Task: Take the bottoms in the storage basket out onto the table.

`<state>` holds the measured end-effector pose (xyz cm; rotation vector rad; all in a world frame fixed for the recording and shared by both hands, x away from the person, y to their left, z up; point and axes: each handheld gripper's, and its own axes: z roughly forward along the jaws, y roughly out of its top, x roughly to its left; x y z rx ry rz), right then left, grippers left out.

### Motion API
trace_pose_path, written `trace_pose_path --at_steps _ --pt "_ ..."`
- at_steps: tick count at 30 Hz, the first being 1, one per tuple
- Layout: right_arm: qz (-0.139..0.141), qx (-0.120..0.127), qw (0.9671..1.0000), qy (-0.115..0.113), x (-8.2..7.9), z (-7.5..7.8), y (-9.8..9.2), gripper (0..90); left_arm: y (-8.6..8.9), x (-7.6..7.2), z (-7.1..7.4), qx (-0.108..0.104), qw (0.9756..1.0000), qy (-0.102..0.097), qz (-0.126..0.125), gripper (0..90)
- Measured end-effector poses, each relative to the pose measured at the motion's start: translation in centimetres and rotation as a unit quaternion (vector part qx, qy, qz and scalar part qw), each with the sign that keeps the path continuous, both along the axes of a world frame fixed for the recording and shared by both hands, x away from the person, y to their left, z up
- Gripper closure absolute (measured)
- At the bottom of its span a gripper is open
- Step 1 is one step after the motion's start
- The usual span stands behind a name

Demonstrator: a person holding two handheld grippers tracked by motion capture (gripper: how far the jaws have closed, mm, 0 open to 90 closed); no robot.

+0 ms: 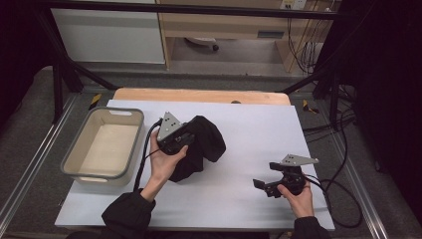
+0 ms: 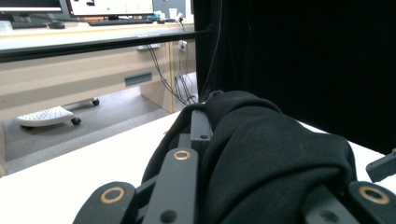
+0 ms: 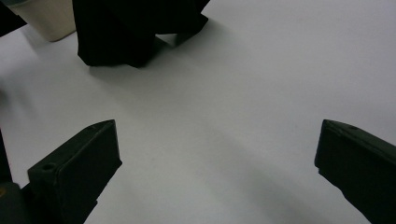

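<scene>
I see the crumpled black cloth garment (image 1: pixel 201 147) bunched on the white counter (image 1: pixel 249 134), right of the grey plastic basket (image 1: pixel 102 144). My left gripper (image 1: pixel 191 139) pinches it; my right gripper (image 1: pixel 260 184) stands spread, well apart.

Black cloth (image 1: pixel 201 147): soft knitted fabric, matt, finely ribbed weave, crumpled in folds.
Left gripper (image 2: pixel 261 154): matt black plastic jaws with brass-coloured rivets; grey metal plate on top, dull.
Right gripper (image 3: pixel 217 172): matt black plastic jaws, smooth.
Table cover (image 1: pixel 259 134): white sheet, smooth, matt.
Table edge (image 1: pixel 199 94): pale wood, satin.
Tub (image 1: pixel 74 154): cream plastic, smooth, grey rim.
</scene>
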<state>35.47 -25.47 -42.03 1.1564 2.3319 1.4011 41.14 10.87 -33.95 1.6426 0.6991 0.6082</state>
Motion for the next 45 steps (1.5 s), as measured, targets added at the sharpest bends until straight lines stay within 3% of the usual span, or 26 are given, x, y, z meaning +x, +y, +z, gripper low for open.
trace_pose_path --at_steps 28,45 --pt "0.001 -0.001 1.0 0.0 0.0 0.0 0.0 0.6 -1.9 0.0 -3.4 0.046 0.9979 0.037 -0.028 79.3" --pt "0.001 -0.001 1.0 0.0 0.0 0.0 0.0 0.6 -2.8 0.0 -5.0 0.086 0.9932 0.065 -0.045 76.9"
